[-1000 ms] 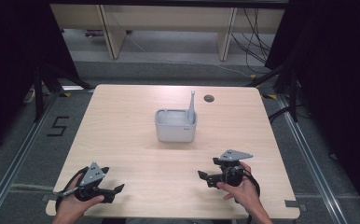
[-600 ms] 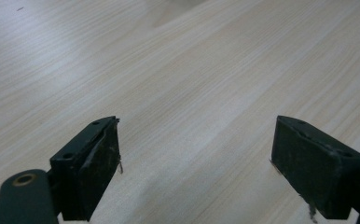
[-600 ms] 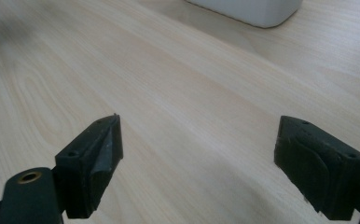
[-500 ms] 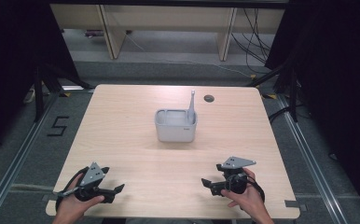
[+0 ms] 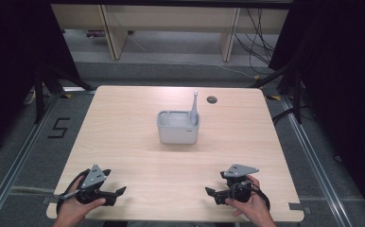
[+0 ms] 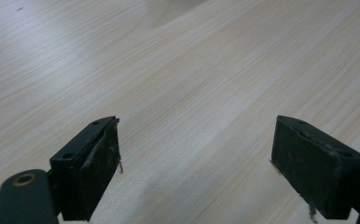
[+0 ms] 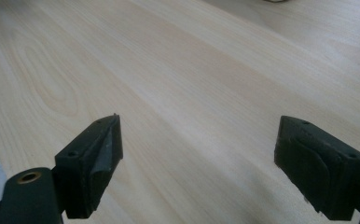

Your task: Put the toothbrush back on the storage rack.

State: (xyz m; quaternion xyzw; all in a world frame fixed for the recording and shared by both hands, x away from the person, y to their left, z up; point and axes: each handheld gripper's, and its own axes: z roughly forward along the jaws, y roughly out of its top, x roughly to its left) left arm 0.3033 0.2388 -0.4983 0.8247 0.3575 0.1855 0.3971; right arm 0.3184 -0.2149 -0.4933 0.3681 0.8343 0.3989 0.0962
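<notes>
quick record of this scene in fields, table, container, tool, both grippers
table: light wood table, small dark round hole near the far edge
container: grey box at mid table, upright
tool: grey handle stands up from the box's right far corner; its lower end is hidden
left gripper: left gripper at the near left edge, jaws open, nothing between them
right gripper: right gripper at the near right edge, jaws open, nothing between them
contact: both grippers well apart from the box

Grey floor [image 5: 24, 156], black curtains [image 5: 10, 56], beige shelving [image 5: 109, 28] behind.
</notes>
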